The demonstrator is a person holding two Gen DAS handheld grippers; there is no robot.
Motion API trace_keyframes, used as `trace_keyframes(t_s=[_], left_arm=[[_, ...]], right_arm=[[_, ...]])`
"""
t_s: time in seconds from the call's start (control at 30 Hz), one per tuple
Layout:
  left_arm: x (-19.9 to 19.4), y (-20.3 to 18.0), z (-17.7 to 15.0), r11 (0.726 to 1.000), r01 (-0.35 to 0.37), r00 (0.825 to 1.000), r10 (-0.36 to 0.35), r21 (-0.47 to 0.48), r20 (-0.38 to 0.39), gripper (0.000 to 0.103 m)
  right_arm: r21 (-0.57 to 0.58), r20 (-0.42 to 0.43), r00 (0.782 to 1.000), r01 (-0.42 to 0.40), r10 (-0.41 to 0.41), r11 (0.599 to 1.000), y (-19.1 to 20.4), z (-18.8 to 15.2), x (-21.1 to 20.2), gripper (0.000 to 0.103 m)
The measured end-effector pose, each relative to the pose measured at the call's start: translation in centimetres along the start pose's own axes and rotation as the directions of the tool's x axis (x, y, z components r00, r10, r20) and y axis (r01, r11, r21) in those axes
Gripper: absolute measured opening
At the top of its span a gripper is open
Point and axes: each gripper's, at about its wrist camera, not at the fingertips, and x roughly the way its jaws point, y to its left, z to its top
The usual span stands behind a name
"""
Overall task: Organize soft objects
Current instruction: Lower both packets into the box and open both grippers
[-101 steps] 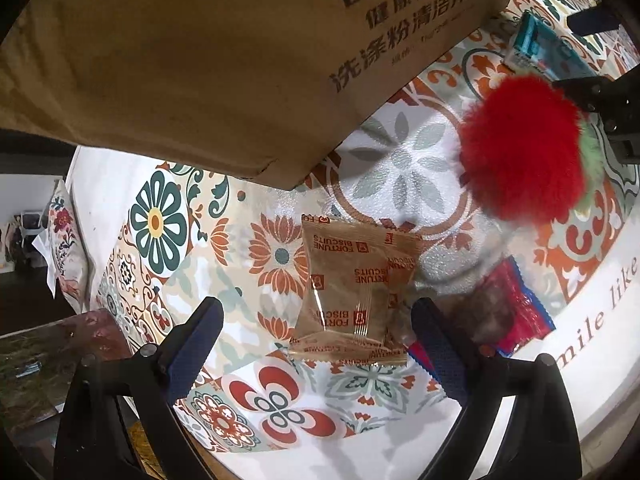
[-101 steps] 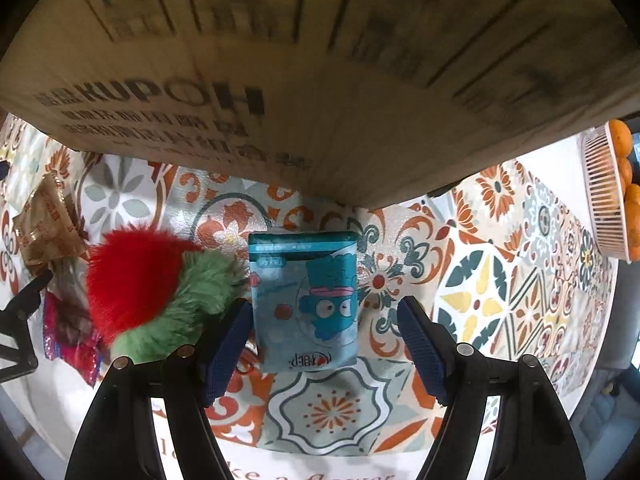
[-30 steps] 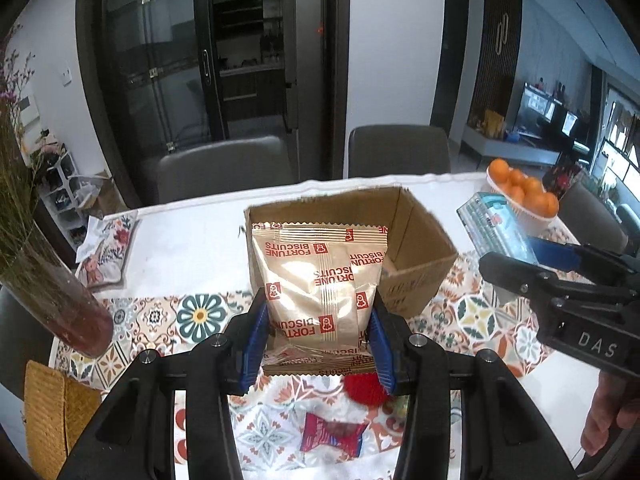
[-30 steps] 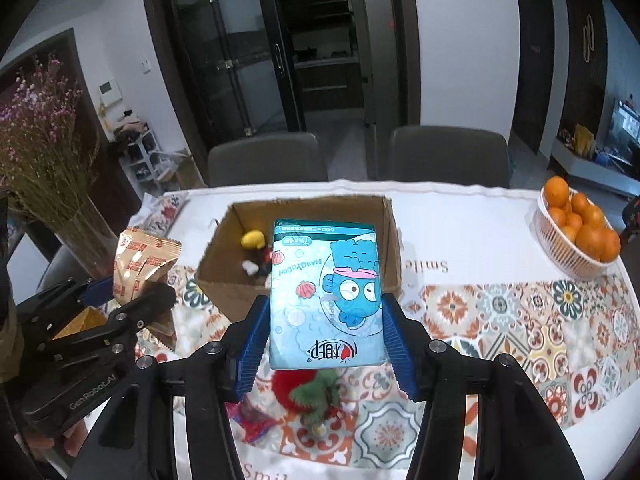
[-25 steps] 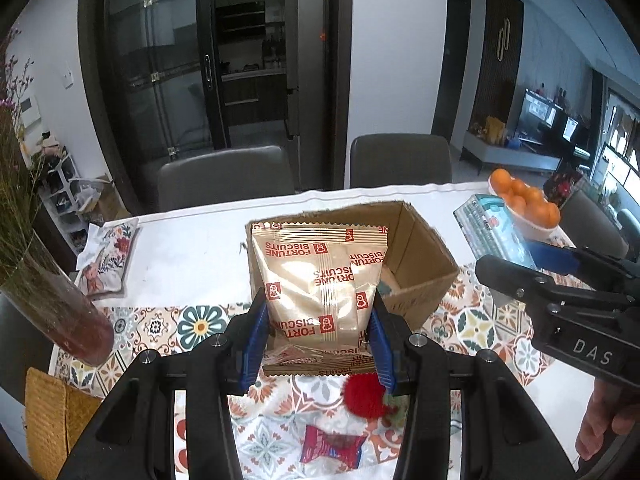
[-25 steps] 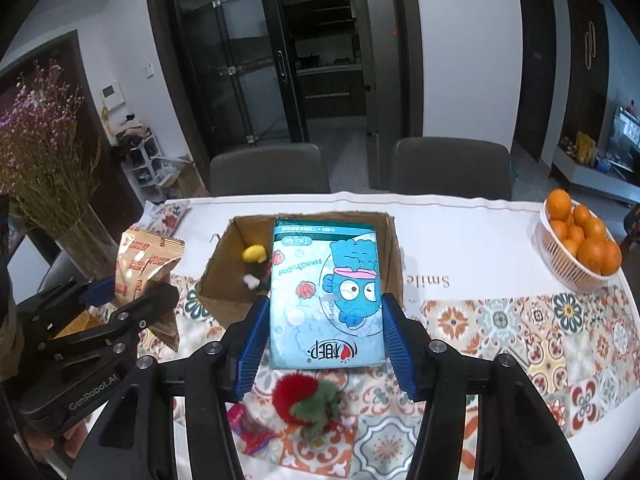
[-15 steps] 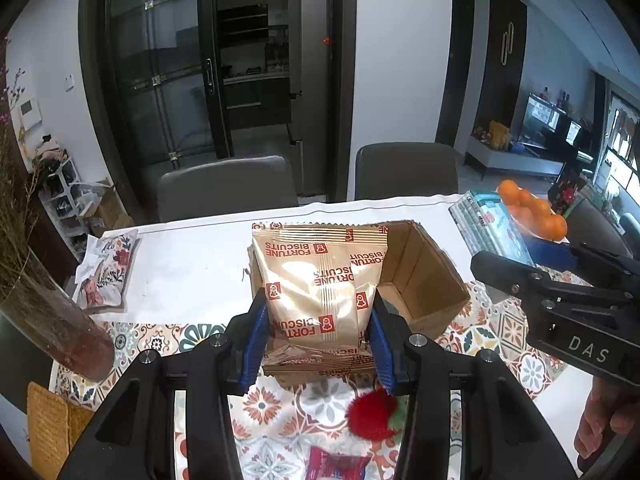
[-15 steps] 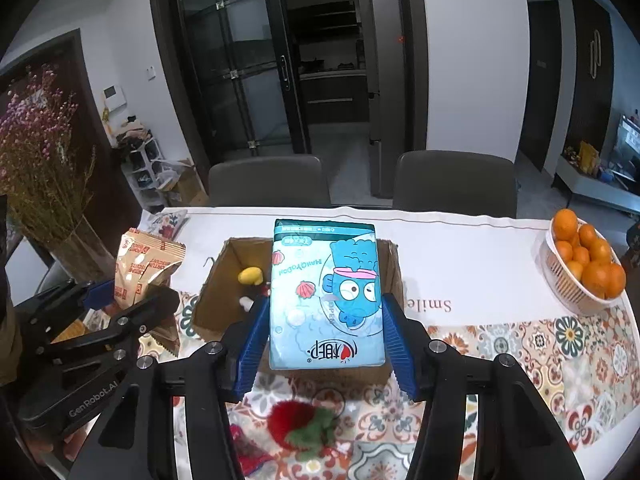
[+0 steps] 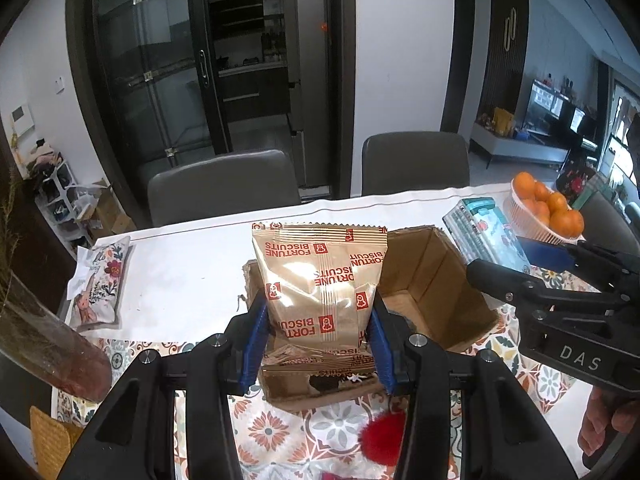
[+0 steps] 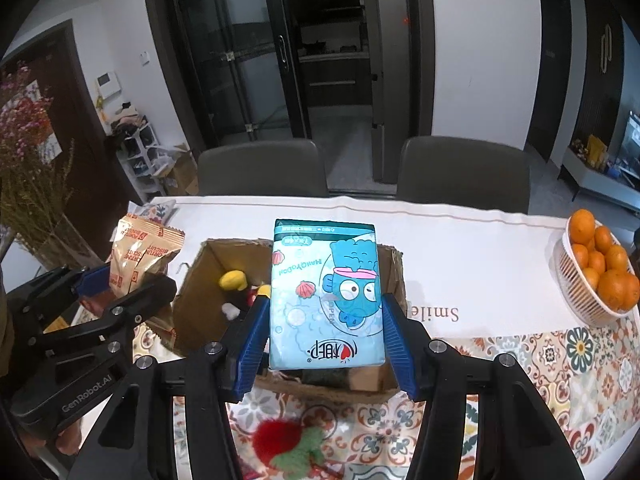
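My left gripper (image 9: pixel 318 344) is shut on a tan Fortune Biscuits packet (image 9: pixel 320 284) and holds it above the near edge of an open cardboard box (image 9: pixel 432 304). My right gripper (image 10: pixel 326 340) is shut on a blue tissue pack with a cartoon fish (image 10: pixel 326 292), held over the same box (image 10: pixel 200 300). Small plush toys (image 10: pixel 236 284) lie inside the box. A red and green fluffy toy (image 10: pixel 286 444) lies on the table in front of the box; it also shows in the left wrist view (image 9: pixel 382 438).
A white basket of oranges (image 10: pixel 600 276) stands at the right. A vase of dried flowers (image 10: pixel 32 184) stands at the left. A floral cushion (image 9: pixel 100 284) lies on the white tablecloth. Two grey chairs (image 10: pixel 260 174) stand behind the table.
Both grippers closed on their packs, lifted them off the table, and have been moving them forward and over the box, which now sits lower and closer in view.
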Motion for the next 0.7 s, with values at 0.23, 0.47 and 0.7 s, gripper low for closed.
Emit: trace_keyframes(t_s=[0.23,0.47,0.7], left_arm=[[3.2,-0.2,0.2,1.0,0.001,0.998,0.0,0.017,-0.057,0.045],[5.8,-1.0,-0.2,0.998,-0.008,0.993,0.016,0.062,-0.116,0.046],[6.8,-0.7,-0.7,0.998,-0.018,0.987,0.027,0.054,-0.161,0.073]], right_arm=[[0.007,-0.043,0.999,-0.003,0.003,1.0,-0.6,0.1,2.7,0.056],[0.003,-0.07,0.997,-0.022,0.022,1.0,-0.9,0.0,4.9,0.059],[0.028,-0.074,0.997,0.01,-0.008,1.0,-1.5,-0.3,5.1,0.073]])
